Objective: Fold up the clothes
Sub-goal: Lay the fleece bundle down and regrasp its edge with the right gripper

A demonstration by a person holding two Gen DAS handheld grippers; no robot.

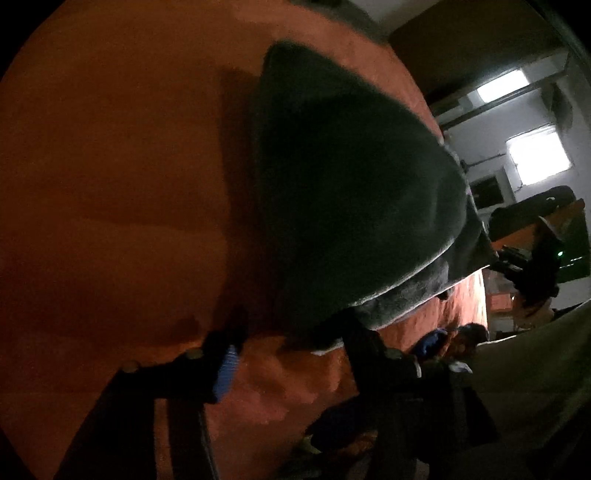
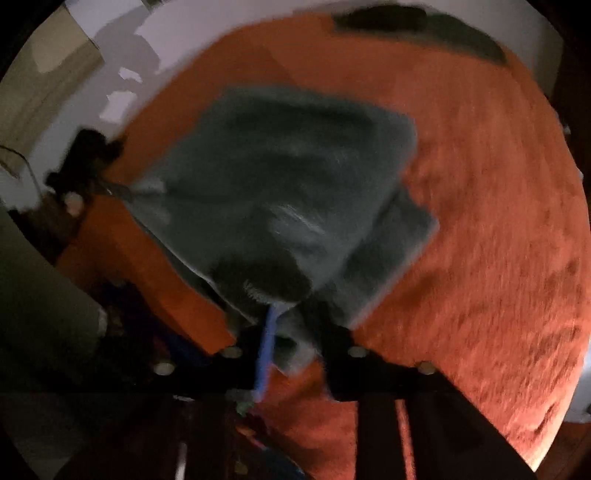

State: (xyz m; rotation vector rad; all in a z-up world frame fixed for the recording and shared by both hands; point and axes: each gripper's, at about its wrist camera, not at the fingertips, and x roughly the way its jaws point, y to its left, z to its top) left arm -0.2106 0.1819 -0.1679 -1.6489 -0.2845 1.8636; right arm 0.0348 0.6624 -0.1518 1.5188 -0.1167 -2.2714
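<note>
My left tongs (image 1: 291,354) are spread wide over the orange cover (image 1: 110,184), one finger with its blue pad (image 1: 226,373) well apart from the other, which sits at the hem of the grey cloth (image 1: 351,184). I cannot tell whether that finger touches the hem; nothing lies between the two.

My right tongs (image 2: 291,332) pinch a near corner of the cloth (image 2: 280,184), the fabric bunched between the blue pad (image 2: 266,350) and the dark finger opposite. The cloth lies in layers on the cover (image 2: 480,221), a lower fold sticking out beyond the upper one on the right. Its far left corner reaches my left tongs (image 2: 83,162), seen dark and blurred at the cover's edge.

A second dark garment (image 2: 424,29) lies at the far edge of the cover, well apart. The right view is smeared by motion.
</note>
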